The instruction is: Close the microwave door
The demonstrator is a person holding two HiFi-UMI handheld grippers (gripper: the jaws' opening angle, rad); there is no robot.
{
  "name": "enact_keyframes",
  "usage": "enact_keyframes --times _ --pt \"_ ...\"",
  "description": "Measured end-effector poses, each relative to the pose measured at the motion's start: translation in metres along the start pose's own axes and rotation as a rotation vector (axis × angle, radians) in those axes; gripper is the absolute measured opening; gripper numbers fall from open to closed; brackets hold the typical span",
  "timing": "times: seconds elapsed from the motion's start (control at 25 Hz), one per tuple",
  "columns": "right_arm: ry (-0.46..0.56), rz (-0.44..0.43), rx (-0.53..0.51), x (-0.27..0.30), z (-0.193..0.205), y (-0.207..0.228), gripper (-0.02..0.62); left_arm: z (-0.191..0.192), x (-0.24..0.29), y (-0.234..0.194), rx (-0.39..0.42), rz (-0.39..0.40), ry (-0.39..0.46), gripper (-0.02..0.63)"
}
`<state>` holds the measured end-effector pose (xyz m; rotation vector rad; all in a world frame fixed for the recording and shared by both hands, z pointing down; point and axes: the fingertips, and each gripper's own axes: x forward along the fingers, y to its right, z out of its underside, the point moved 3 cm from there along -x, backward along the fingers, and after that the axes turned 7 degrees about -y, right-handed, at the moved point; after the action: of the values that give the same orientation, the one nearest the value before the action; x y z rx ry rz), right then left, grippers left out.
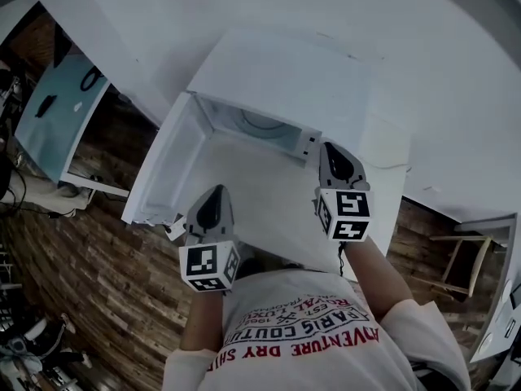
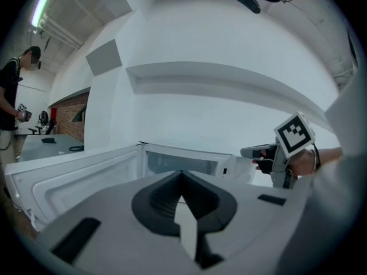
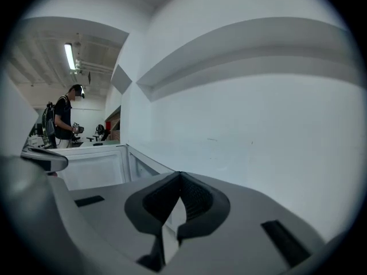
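Microwave door: open, 10 o'clock of your left gripper. Left gripper, right gripper: jaws together, empty; likely for pushing, not grasping.

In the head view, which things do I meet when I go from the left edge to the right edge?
table → microwave door → left gripper → right gripper → chair

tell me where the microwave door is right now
In the head view the microwave door stands open at the left of the microwave, just ahead of the left gripper.
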<state>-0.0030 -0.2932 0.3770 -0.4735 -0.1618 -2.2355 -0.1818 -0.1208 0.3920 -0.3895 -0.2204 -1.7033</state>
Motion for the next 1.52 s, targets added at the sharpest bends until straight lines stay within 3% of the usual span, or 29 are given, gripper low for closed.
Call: enact_keyframes --times 0.36,0.56,0.88,1.08,1.2,1.32,1.52 --pt "-0.010 0.096 0.017 0.012 0.001 0.007 0.011 0.008 -0.027 -0.064 -0.054 -0.141 0.012 -0.006" --pt "0.014 0.108 0.030 0.013 0.003 0.010 0.011 0.022 -0.059 -0.100 -0.049 -0.281 0.008 -0.006" --pt "0.040 0.136 -0.006 0.014 0.002 0.007 0.011 0.045 -0.126 -0.163 -0.151 -0.465 0.027 -0.006" --pt "0.045 0.176 0.002 0.010 0.002 0.002 0.012 0.058 -0.145 -0.202 -0.116 -0.530 0.032 -0.006" --pt "0.041 0.194 0.006 0.009 0.002 -0.001 0.011 0.067 -0.144 -0.225 -0.084 -0.536 -0.017 -0.006" --pt "0.035 0.207 -0.008 0.010 0.002 -0.002 0.012 0.073 -0.131 -0.238 -0.054 -0.487 -0.062 -0.006" --pt "0.026 0.237 0.015 0.008 0.002 -0.003 0.012 0.072 -0.113 -0.252 -0.039 -0.439 -0.056 -0.006"
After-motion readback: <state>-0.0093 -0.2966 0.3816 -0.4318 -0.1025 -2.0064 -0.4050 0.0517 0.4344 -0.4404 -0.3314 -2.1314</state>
